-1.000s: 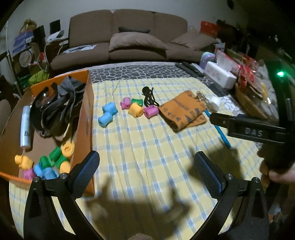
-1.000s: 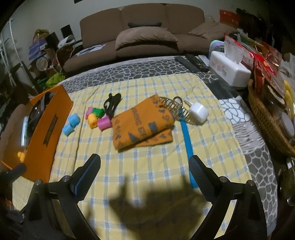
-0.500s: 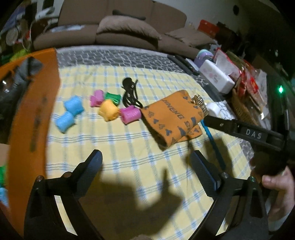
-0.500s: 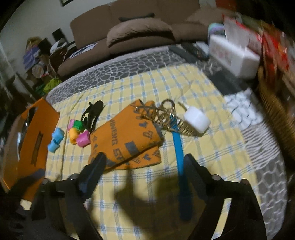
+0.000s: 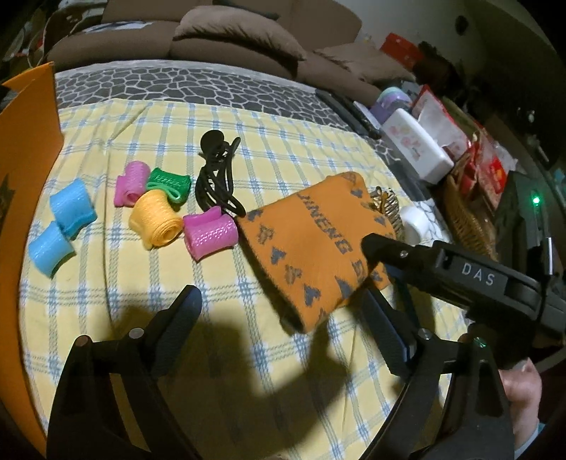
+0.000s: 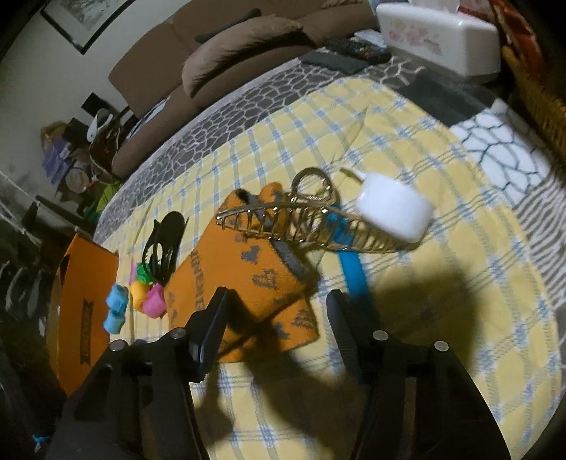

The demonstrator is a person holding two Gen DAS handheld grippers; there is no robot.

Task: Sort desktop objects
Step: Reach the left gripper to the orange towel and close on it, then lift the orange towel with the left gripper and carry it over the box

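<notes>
Both claws closing in over the orange cloth

Right claw (image 6: 276,315) narrows around the near end of the folded orange cloth (image 6: 247,276) mid-table, pads not yet pressing; left claw (image 5: 283,311) narrows too, nothing between its jaws. Colourful hair rollers (image 5: 155,219) lie towards the table's left edge.

sofa (image 5: 226,39): brown, cushioned, behind table | wall (image 6: 46,70): pale, framed picture (image 6: 81,17) | light: dim
</notes>
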